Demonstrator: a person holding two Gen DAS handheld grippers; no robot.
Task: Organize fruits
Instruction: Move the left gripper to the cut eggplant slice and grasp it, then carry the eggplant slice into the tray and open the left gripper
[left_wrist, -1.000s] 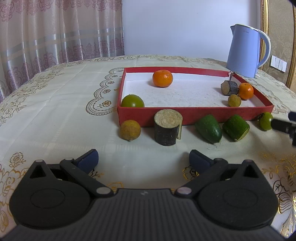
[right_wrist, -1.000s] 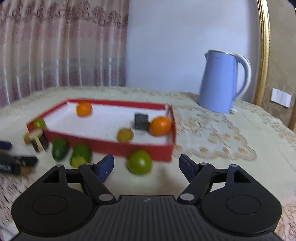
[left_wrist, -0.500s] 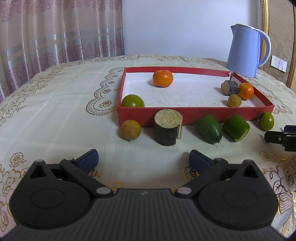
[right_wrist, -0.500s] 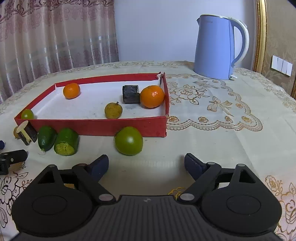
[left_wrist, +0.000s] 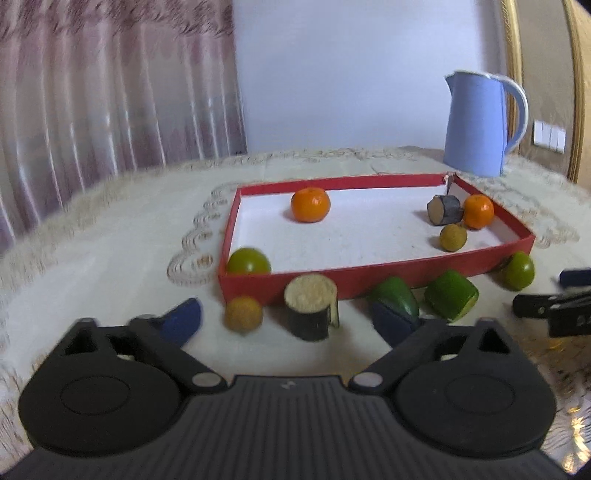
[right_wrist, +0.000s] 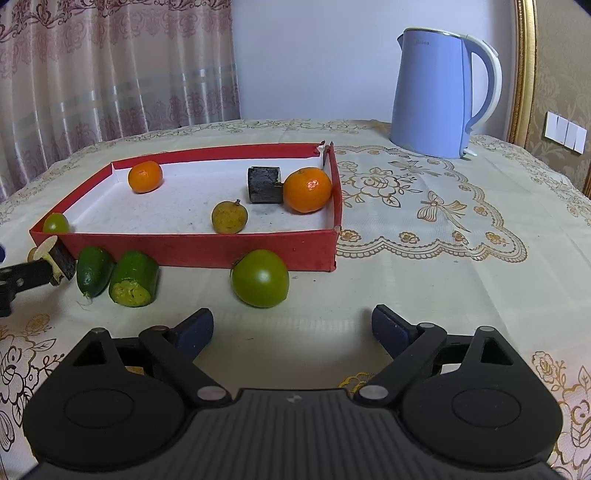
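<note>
Both grippers hovered empty, the left gripper (left_wrist: 286, 319) just narrowing its spread jaws, the right gripper (right_wrist: 291, 325) just widening its own. Beyond the right, a green fruit (right_wrist: 260, 278) lay outside the red tray (right_wrist: 184, 246) against its near wall, apparently the next pick, needing a forward reach and closure. At the table's far edge, the blue kettle (right_wrist: 439, 96) bore a faint "Midea".

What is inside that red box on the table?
In the red box: two oranges, a dark log piece, a yellowish fruit, a green fruit half hidden by the wall.

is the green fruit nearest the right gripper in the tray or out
Out. The green fruit sits on the tablecloth just outside the red tray wall.
</note>
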